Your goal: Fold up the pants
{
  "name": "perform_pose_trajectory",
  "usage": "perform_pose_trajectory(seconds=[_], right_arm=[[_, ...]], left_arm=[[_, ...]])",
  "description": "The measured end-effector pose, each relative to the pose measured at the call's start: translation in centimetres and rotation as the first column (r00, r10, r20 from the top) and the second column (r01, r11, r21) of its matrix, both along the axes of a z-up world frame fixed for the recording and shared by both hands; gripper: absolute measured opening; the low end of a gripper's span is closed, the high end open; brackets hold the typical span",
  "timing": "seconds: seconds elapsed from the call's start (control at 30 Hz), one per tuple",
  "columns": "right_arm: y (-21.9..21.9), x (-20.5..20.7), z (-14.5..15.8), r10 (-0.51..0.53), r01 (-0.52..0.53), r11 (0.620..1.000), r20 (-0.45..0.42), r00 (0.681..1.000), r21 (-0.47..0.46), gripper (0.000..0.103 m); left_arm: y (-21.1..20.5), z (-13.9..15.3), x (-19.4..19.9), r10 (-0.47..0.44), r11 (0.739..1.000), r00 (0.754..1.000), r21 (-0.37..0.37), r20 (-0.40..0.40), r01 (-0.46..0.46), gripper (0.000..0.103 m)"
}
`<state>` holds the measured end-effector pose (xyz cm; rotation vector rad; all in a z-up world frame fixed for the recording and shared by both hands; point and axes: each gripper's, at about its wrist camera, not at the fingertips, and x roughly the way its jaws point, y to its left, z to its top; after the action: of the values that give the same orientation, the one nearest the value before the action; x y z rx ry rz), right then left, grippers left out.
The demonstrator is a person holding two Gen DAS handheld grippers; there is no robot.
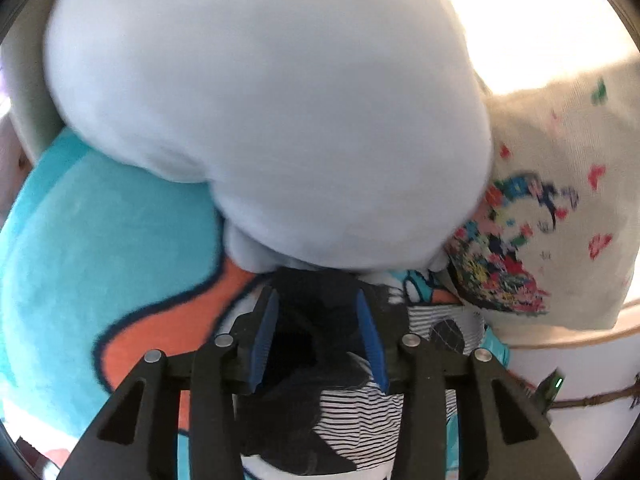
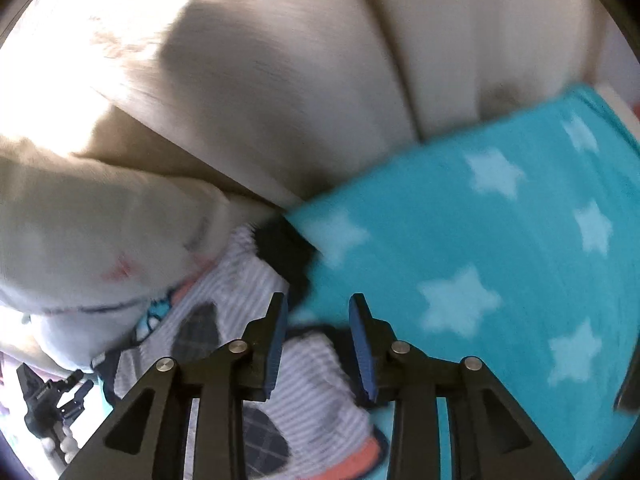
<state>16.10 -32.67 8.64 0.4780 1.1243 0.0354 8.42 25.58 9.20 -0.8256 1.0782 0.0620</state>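
The pants [image 1: 360,412] are black-and-white striped with dark plaid patches and dark trim; they lie crumpled on a turquoise blanket. In the left wrist view they sit between and below the blue pads of my left gripper [image 1: 318,300], whose jaws stand apart over the dark waistband part. In the right wrist view the striped pants [image 2: 304,396] lie under my right gripper [image 2: 318,304], which is open, its jaws apart above the cloth. The left gripper also shows in the right wrist view [image 2: 44,400] at the lower left. Both views are blurred.
A pale blue cushion [image 1: 260,112] fills the upper left wrist view. A cream floral pillow [image 1: 560,208] is at its right. A turquoise blanket with an orange shape [image 1: 100,248] and white stars [image 2: 500,240] covers the surface. A beige sofa back [image 2: 320,80] rises behind.
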Motion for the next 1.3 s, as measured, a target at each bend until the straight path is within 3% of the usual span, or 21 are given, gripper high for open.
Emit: perform_pose_trajectory(seconds=[0.17,0.23,0.33,0.47,0.63,0.8,0.87,0.9,1.0,1.2,1.3], right_arm=[[-2.2,-4.6,-1.8,-0.033,0.035,0.997,-0.026,0.999,0.065,0.038],[-3.2,-5.5,-2.2,-0.038,0.04,0.996,-0.02,0.999,0.085,0.049],[-3.7,-6.8,-2.8,-0.048,0.049,0.993,-0.007,0.999,0.109,0.056],[-3.3,-6.2,-3.9,-0.051,0.053,0.991,-0.019,0.999,0.123,0.057],[-2.2,-5.6,-4.9,-0.025,0.028,0.992,-0.025,0.999,0.123,0.057],[-0.4,-4.9,-6.0,-0.005,0.011,0.991,-0.046,0.999,0.132,0.057],[0.5,-4.7,-6.0,-0.005,0.009,0.994,-0.037,0.999,0.11,0.057],[0.8,-4.6,-5.9,-0.001,0.005,0.995,-0.036,0.999,0.095,0.056],[1.6,-4.1,-6.1,0.024,-0.018,0.994,-0.057,0.998,0.104,0.014],[1.4,-5.6,-4.7,0.039,-0.029,0.985,-0.051,0.998,0.169,0.013],[1.3,-7.3,-3.4,0.053,-0.045,0.982,-0.039,0.998,0.184,0.013]], left_arm=[[0.9,-0.2,-2.9,0.004,1.0,1.0,0.026,0.001,-0.004,0.048],[-0.5,-1.1,-4.3,-0.031,0.999,0.999,0.041,-0.012,0.032,0.053],[-2.7,-3.1,-5.7,-0.1,0.994,0.994,0.046,-0.05,0.102,0.053],[-5.5,-4.9,-7.1,-0.144,0.989,0.987,0.032,-0.071,0.146,0.053],[-7.0,-5.9,-7.5,-0.122,0.991,0.99,0.039,-0.078,0.125,0.063],[-9.1,-6.5,-6.3,-0.14,0.984,0.984,0.095,-0.112,0.151,0.066],[-9.7,-6.3,-6.0,-0.162,0.968,0.973,0.167,-0.161,0.189,0.057],[-10.3,-6.2,-5.8,-0.175,0.953,0.967,0.217,-0.183,0.213,0.031],[-11.3,-5.8,-5.8,-0.2,0.937,0.958,0.245,-0.206,0.248,0.027],[-11.0,-3.5,-7.7,-0.208,0.935,0.959,0.25,-0.191,0.252,0.026],[-10.1,-2.2,-9.1,-0.219,0.945,0.962,0.212,-0.161,0.25,0.026]])
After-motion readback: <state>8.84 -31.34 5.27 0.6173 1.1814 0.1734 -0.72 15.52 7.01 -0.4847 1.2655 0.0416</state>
